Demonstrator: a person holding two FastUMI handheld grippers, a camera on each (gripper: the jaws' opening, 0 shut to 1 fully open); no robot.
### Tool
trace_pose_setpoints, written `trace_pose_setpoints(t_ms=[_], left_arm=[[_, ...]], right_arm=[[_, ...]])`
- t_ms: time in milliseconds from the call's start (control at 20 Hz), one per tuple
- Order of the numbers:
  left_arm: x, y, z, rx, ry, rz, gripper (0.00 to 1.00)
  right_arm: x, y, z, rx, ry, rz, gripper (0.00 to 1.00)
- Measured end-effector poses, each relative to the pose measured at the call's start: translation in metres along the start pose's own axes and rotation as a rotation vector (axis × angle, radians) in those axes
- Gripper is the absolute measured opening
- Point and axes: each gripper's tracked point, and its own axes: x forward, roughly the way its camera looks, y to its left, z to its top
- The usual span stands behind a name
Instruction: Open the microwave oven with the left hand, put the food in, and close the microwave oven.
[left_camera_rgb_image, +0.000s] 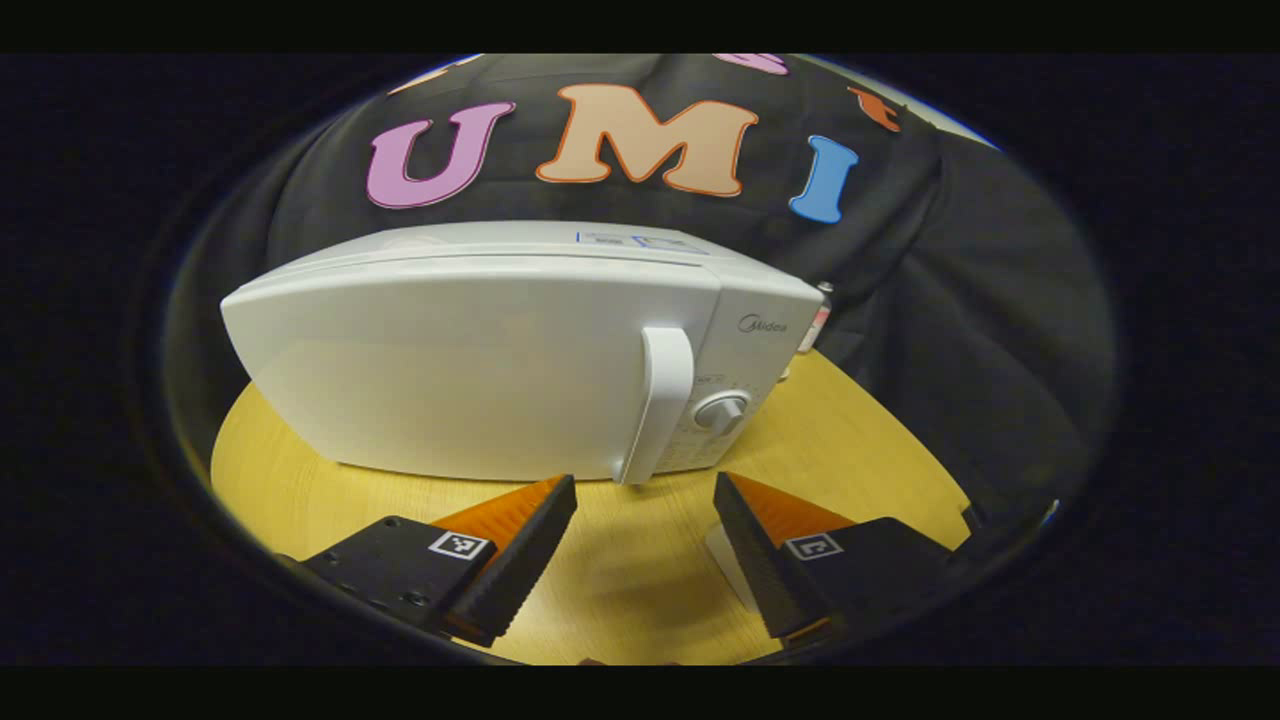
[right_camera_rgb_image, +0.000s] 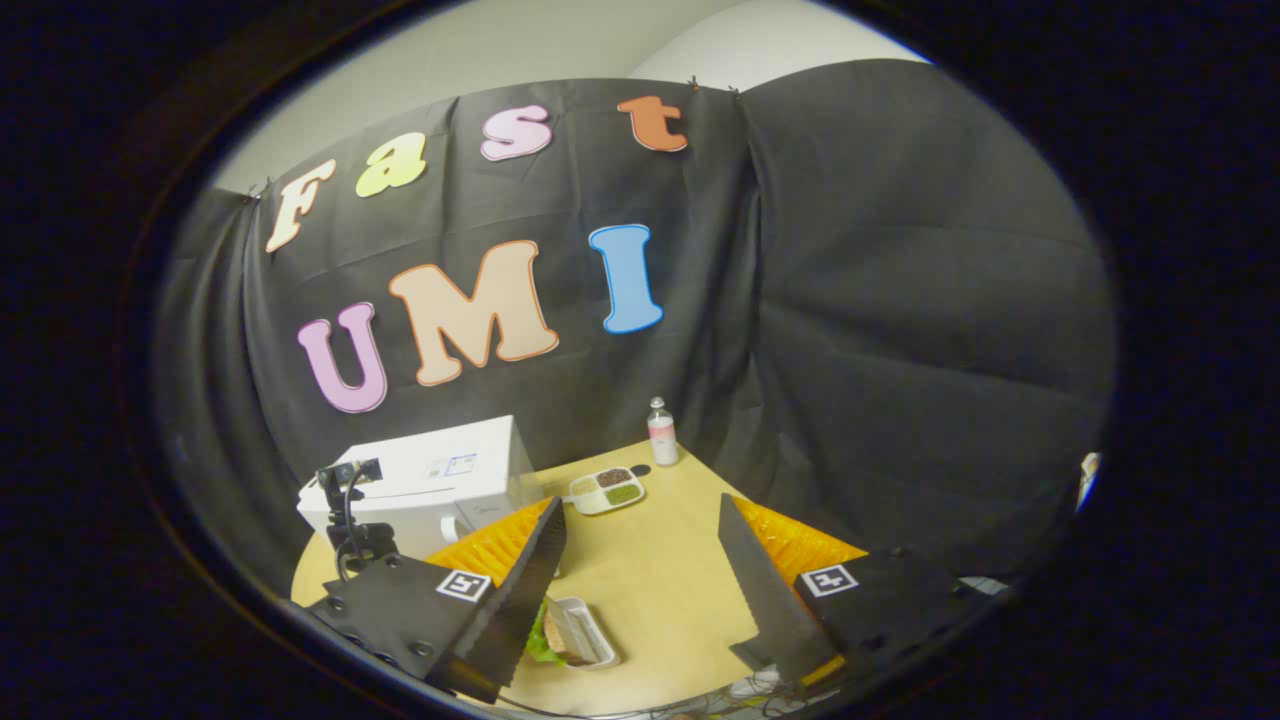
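Microwave (left_camera_rgb_image: 480, 360): door shut, handle (left_camera_rgb_image: 660, 400) facing left gripper (left_camera_rgb_image: 645, 545), jaws released for pull. Right gripper (right_camera_rgb_image: 640, 570) released above food tray (right_camera_rgb_image: 580, 630), bench's near edge.

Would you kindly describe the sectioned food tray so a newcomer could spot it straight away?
Start at the white microwave on the wooden table. Just to its right, toward the black cloth wall, lies a white tray, with a small bottle standing behind it. Unlike the container near the right hand-held gripper, it has several compartments of differently coloured food.
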Motion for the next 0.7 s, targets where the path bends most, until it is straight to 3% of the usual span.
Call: trace_pose_setpoints(t_ms=[100, 150, 300, 400, 500, 550, 600, 650, 700], left_arm=[[0.013, 0.0, 0.0, 0.0, 0.011, 0.01, 0.83], [0.019, 0.001, 0.001, 0.006, 0.013, 0.014, 0.8], [0.034, -0.002, 0.006, 0.04, 0.007, 0.022, 0.72], [0.042, -0.002, 0.009, 0.057, 0.006, 0.031, 0.6], [0.048, -0.001, 0.01, 0.065, 0.005, 0.041, 0.53], [0.051, -0.001, 0.011, 0.07, 0.008, 0.045, 0.44], [0.054, 0.0, 0.011, 0.076, 0.009, 0.054, 0.45], [0.054, 0.0, 0.013, 0.08, 0.01, 0.056, 0.37], [0.054, 0.0, 0.013, 0.087, 0.012, 0.059, 0.37]], right_arm=[[-0.001, -0.002, 0.001, -0.006, -0.005, -0.003, 1.0], [-0.001, -0.002, 0.002, -0.005, -0.005, -0.001, 0.92], [0.002, -0.005, 0.0, -0.003, -0.001, -0.001, 0.92], [0.001, -0.008, -0.001, -0.003, 0.003, -0.003, 0.92], [0.003, -0.012, -0.001, -0.007, 0.005, -0.006, 0.92], [0.004, -0.013, -0.001, -0.01, 0.006, -0.009, 0.92], [0.005, -0.015, -0.001, -0.011, 0.008, -0.01, 0.96], [0.005, -0.016, -0.001, -0.011, 0.009, -0.01, 0.92], [0.006, -0.016, 0.0, -0.011, 0.009, -0.01, 0.96]])
